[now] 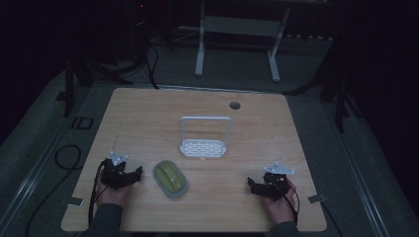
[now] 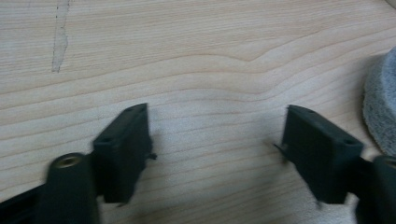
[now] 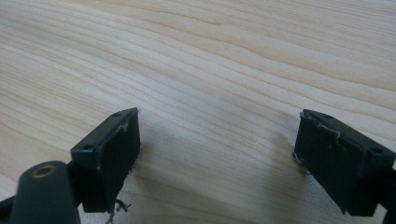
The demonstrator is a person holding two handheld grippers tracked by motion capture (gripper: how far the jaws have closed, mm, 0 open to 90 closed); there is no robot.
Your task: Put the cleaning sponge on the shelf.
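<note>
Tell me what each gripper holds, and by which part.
Nothing is held. The left gripper and the right gripper both stand open over bare table; the sponge lies untouched between them.

The flat wooden table (image 1: pixel 148 118) is light beige with wavy brown grain lines. Just beside the left black two-jaw gripper (image 1: pixel 132 174) lies an oval yellow-green sponge with a grey felt edge (image 1: pixel 170 178). Further from it stands a white plastic rack with a slotted base (image 1: pixel 204 138). The right black two-jaw gripper (image 1: pixel 254 186) carries a grey plate.
</note>
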